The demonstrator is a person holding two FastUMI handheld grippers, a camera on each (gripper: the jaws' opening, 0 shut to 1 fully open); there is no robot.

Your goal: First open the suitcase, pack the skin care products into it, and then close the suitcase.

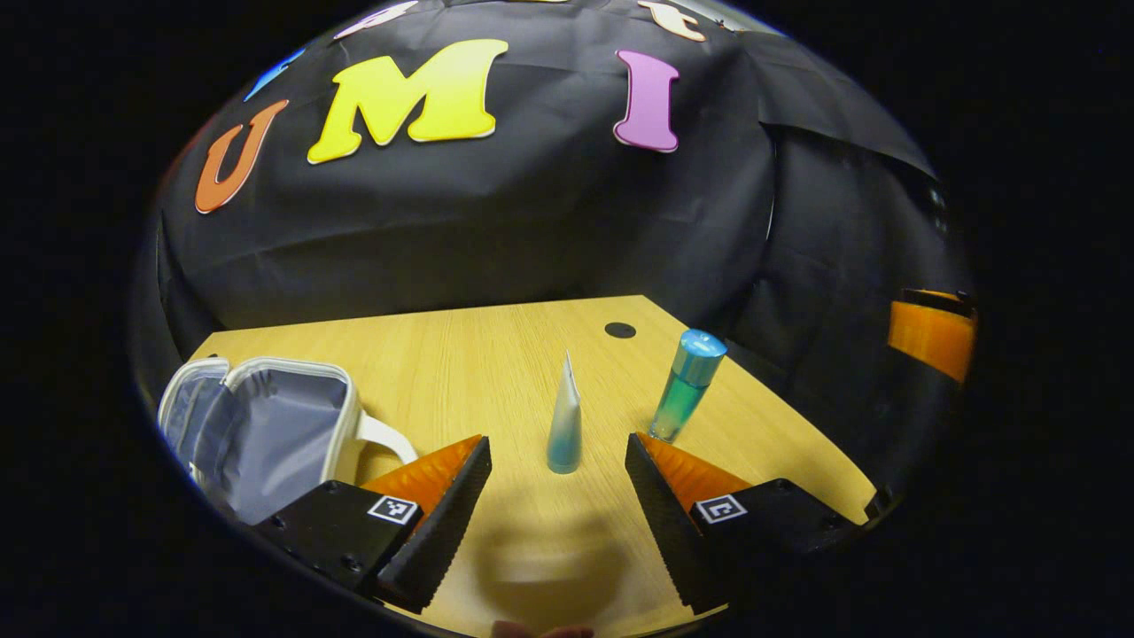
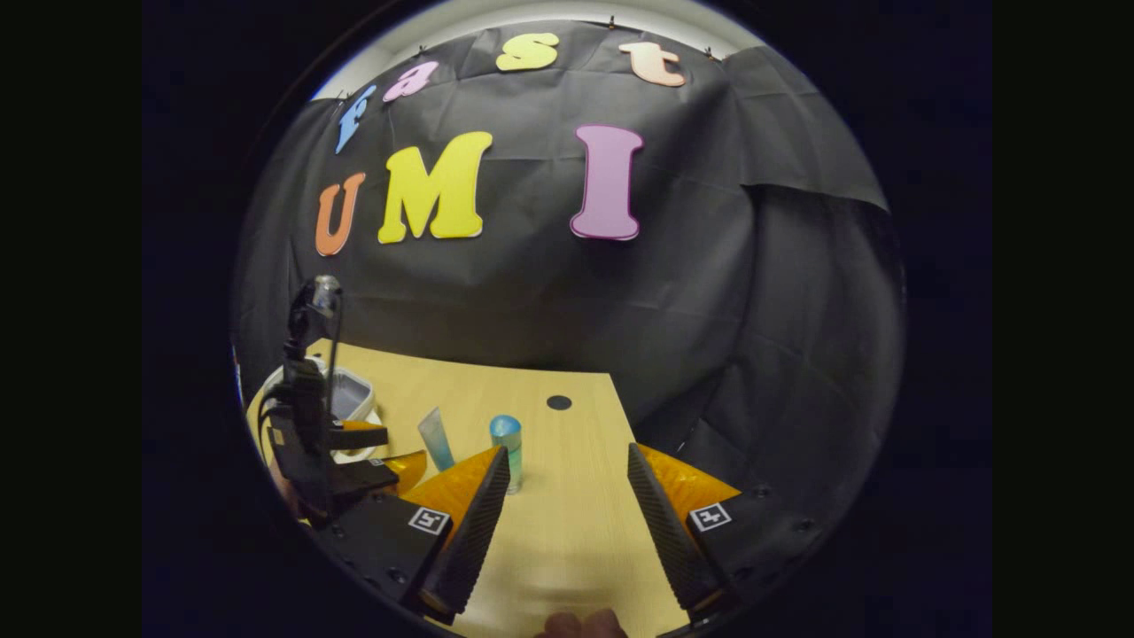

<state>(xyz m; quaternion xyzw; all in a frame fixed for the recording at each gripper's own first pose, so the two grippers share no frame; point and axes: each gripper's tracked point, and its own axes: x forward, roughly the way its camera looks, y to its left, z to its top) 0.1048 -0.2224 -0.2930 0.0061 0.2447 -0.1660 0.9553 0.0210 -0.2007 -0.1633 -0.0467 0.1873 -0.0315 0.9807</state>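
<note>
Left hand-held gripper [image 1: 558, 483] and right hand-held gripper [image 2: 567, 496], both with fingers spread apart and empty, above the wooden tabletop [image 1: 496, 354]. Open white suitcase [image 1: 266, 425] lies at left; the tapered tube [image 1: 564, 425] and capped bottle [image 1: 687, 385] stand upright nearby.

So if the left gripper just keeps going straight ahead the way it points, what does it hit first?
Probably the upright tube: it stands on the table almost centred ahead of the left gripper, whose jaws are open. The capped bottle stands off to the right of that line.
</note>
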